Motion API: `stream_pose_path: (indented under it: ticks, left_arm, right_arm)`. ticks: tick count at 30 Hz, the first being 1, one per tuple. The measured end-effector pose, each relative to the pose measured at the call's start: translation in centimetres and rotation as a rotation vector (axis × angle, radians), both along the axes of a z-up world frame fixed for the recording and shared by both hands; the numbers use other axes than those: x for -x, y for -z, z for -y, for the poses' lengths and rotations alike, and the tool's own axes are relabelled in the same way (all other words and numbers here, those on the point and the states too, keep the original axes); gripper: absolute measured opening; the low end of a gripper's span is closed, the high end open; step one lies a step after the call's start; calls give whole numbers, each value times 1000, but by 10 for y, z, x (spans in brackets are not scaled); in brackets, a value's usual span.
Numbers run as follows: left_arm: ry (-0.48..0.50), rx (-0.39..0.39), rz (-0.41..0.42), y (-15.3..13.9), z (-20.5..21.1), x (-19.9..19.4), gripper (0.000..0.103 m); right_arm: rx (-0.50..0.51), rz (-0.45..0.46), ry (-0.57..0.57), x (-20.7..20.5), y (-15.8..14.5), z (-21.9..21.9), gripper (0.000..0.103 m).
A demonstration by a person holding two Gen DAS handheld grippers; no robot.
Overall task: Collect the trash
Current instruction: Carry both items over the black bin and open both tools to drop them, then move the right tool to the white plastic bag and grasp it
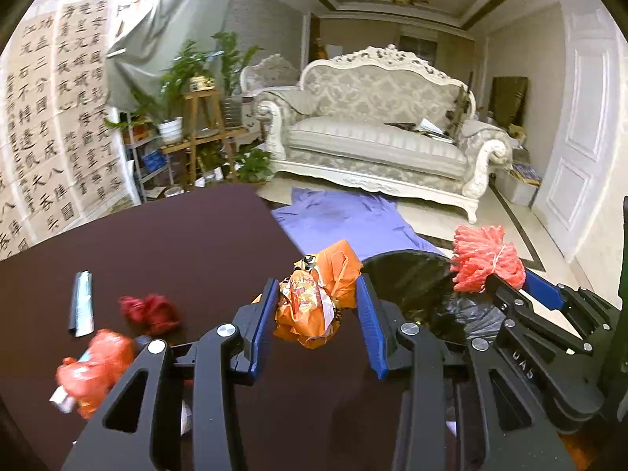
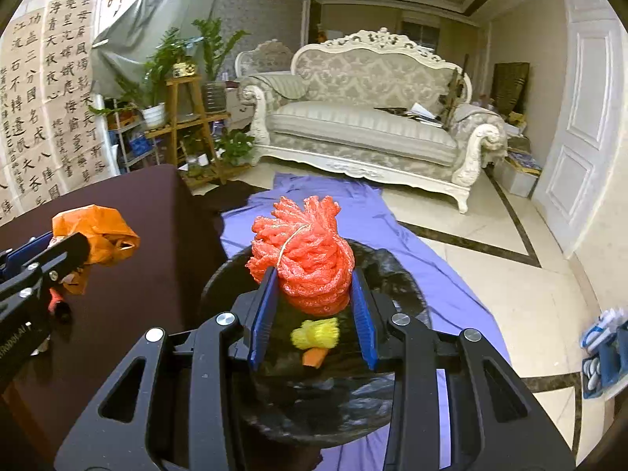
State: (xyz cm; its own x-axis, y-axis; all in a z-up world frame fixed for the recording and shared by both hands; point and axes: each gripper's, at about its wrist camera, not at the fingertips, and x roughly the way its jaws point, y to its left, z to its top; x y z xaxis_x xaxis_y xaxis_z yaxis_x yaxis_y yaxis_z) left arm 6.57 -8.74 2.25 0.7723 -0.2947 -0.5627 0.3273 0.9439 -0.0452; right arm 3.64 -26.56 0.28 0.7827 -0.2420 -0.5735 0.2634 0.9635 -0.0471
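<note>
My left gripper [image 1: 318,294] is shut on a crumpled orange plastic bag [image 1: 322,298] above the dark table's right edge [image 1: 219,243]. My right gripper [image 2: 314,282] is shut on a red foam net bundle [image 2: 306,259], held over the black-lined trash bin [image 2: 376,420]. Inside the bin lie a yellow net scrap [image 2: 316,333] and an orange piece [image 2: 314,358]. In the left wrist view the red net [image 1: 486,259] and right gripper [image 1: 510,286] hang over the bin [image 1: 412,278]. In the right wrist view the orange bag [image 2: 98,231] shows at left.
On the table lie a dark red crumpled wrapper [image 1: 151,312], a silver foil strip [image 1: 82,302] and a red bag with white paper [image 1: 94,369]. A purple cloth [image 2: 451,274] covers the floor under the bin. A white sofa [image 1: 376,137] and potted plants [image 1: 184,78] stand beyond.
</note>
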Motion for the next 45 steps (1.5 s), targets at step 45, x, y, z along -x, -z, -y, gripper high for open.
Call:
stream_pose_path:
  ticks: [45]
  left_arm:
    - [-173,-93,-42,3,-62,9,74]
  right_arm:
    - [-100,-26,-118,-5,3,-39,49]
